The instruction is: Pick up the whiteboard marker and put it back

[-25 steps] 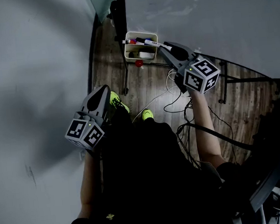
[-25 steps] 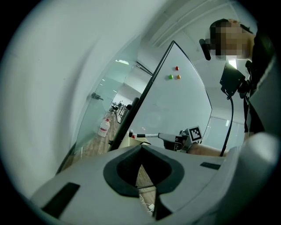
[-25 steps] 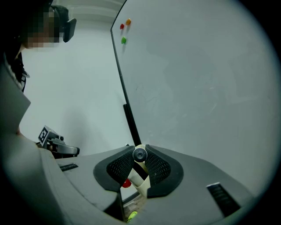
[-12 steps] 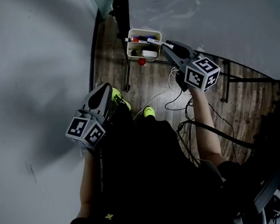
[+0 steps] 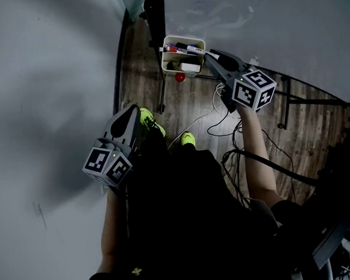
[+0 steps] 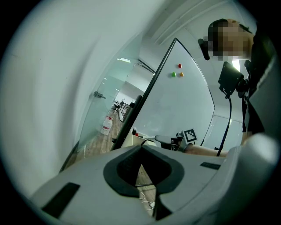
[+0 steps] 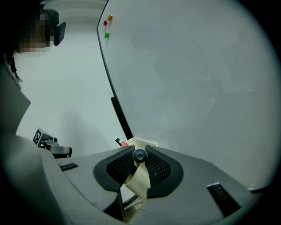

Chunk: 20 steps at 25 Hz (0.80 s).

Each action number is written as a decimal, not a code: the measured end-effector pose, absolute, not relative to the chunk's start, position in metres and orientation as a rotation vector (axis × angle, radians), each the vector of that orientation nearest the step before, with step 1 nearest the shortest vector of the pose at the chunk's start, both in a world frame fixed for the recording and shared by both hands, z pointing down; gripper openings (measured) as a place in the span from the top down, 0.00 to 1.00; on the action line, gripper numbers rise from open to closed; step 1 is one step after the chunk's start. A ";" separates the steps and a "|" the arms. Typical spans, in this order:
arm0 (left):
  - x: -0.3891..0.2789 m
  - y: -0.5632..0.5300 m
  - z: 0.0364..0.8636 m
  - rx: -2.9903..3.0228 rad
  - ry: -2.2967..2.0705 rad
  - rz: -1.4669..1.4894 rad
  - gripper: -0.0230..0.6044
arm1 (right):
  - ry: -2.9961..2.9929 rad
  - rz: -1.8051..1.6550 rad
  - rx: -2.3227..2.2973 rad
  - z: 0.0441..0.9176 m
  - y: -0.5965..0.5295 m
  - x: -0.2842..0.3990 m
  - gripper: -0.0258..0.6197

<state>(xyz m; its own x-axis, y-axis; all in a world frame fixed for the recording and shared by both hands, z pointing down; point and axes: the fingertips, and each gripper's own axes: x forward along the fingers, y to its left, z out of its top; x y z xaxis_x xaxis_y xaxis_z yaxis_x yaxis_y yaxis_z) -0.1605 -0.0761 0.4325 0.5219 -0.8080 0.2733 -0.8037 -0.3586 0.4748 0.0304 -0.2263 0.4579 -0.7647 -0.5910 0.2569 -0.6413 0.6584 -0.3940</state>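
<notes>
Head view: right arm reaches straight out; left arm is bent close to the body.
Right gripper [image 5: 211, 57]: points a bit down at the tray [image 5: 167, 45] on the whiteboard [image 5: 287, 21].
Right jaws: squeezed tight on the marker [image 7: 139, 154].
Marker: sticks out over the tray's edge, next to other pens [image 5: 175, 48].
Left gripper [image 5: 125, 117]: beside the wall [image 5: 34, 88], jaws closed on nothing.
Cubes [image 5: 253, 89]: black and white square patterns.
</notes>
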 end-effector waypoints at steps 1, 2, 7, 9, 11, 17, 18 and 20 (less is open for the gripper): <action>-0.161 -0.076 0.434 2.205 -1.308 -0.009 0.91 | -2.760 0.723 1.031 0.459 -0.227 0.030 0.85; -0.162 -0.075 0.435 2.207 -1.310 -0.010 0.91 | -2.756 0.728 1.033 0.460 -0.228 0.030 0.85; -0.161 -0.077 0.433 2.209 -1.306 -0.002 0.91 | -2.746 0.759 1.041 0.467 -0.228 0.031 0.85; -0.160 -0.077 0.431 2.204 -1.301 0.002 0.91 | -2.750 0.773 1.037 0.467 -0.228 0.030 0.85; -0.161 -0.075 0.434 2.207 -1.298 0.009 0.91 | -2.751 0.772 1.031 0.468 -0.227 0.029 0.85; -0.160 -0.076 0.430 2.203 -1.306 0.001 0.91 | -2.736 0.741 1.021 0.470 -0.227 0.027 0.85; -0.160 -0.076 0.430 2.203 -1.306 0.000 0.91 | -2.732 0.731 1.019 0.470 -0.227 0.026 0.85; -0.160 -0.076 0.430 2.203 -1.305 -0.005 0.91 | -2.726 0.718 1.020 0.470 -0.227 0.026 0.85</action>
